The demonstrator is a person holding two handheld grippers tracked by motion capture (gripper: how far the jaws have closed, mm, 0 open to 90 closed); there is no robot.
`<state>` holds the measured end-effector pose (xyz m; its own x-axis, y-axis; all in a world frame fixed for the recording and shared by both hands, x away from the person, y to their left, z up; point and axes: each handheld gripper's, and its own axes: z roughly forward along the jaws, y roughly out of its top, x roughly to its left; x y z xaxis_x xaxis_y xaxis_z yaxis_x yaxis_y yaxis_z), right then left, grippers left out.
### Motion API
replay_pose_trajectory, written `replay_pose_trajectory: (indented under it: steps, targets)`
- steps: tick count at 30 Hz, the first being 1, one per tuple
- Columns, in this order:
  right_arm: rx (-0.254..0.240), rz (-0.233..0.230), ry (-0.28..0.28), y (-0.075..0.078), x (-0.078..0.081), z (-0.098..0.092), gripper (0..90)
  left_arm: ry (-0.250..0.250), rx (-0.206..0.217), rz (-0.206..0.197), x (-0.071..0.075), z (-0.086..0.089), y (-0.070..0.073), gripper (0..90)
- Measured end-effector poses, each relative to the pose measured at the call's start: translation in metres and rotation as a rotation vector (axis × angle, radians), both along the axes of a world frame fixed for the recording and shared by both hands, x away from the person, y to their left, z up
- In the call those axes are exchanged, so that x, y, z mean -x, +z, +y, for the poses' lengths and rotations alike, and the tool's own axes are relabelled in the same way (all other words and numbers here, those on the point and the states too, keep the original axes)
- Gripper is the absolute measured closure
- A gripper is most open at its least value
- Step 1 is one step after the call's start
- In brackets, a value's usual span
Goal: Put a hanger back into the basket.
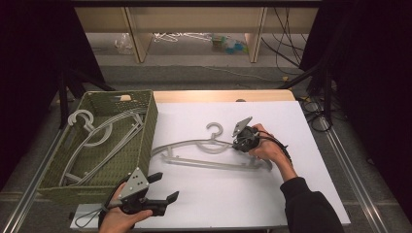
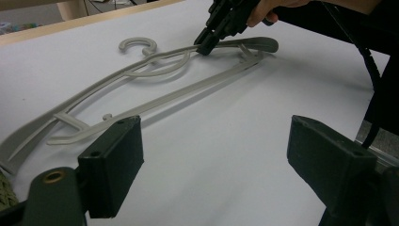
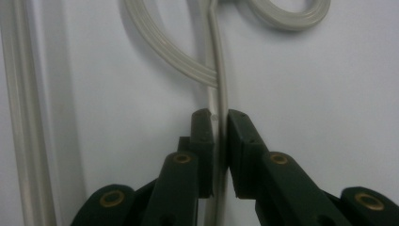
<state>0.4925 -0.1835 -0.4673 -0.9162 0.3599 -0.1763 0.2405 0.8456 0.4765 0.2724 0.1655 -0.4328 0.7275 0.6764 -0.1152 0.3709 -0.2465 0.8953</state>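
A grey plastic hanger (image 1: 204, 163) lies flat on the white table sheet (image 1: 228, 199), its hook (image 1: 214, 128) pointing away from me. My right gripper (image 1: 237, 144) is shut on the hanger's thin upper arm just right of the hook. In the right gripper view the jaws pinch that arm (image 3: 219, 94) between them, with the hook (image 3: 291, 16) beyond. My left gripper (image 1: 164, 187) hovers open near the table's front edge, nothing between its jaws. The left gripper view shows the same hanger (image 2: 155, 96) lying ahead and the right gripper (image 2: 207, 44) on it.
A green woven basket (image 1: 151, 121) holding several grey hangers (image 1: 102, 138) stands at the table's left side, close to the left hand. Cables (image 1: 316, 116) lie on the floor right of the table, and wooden shelving with clutter stands beyond its far edge.
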Motion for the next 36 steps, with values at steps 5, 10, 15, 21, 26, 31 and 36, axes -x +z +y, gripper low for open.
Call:
replay_pose_trajectory:
  steps: [5, 10, 15, 21, 26, 31, 36]
  targets:
    - [0.009, -0.056, 0.032, 0.013, 0.012, -0.005, 82.0, 0.009, 0.003, 0.006, -0.001, 0.001, -0.001, 18.9]
    - [0.031, -0.106, 0.048, 0.027, 0.026, -0.014, 82.1, 0.019, -0.002, 0.007, -0.003, 0.001, 0.0, 19.0]
    - [0.046, -0.14, 0.057, 0.036, 0.037, -0.017, 82.0, 0.034, -0.002, -0.003, -0.008, 0.002, 0.004, 19.0]
    - [0.04, -0.169, 0.076, 0.042, 0.059, -0.019, 81.9, 0.021, -0.031, -0.02, -0.02, -0.005, 0.011, 18.7]
    - [0.047, -0.173, 0.085, 0.044, 0.075, -0.022, 82.0, 0.013, -0.032, 0.021, -0.042, -0.023, 0.013, 18.5]
    - [0.054, -0.193, 0.097, 0.048, 0.088, -0.027, 81.9, -0.02, -0.061, 0.029, -0.062, -0.042, 0.013, 17.5]
    - [0.057, -0.202, 0.13, 0.052, 0.098, -0.028, 81.8, -0.033, -0.069, 0.063, -0.079, -0.056, 0.01, 18.8]
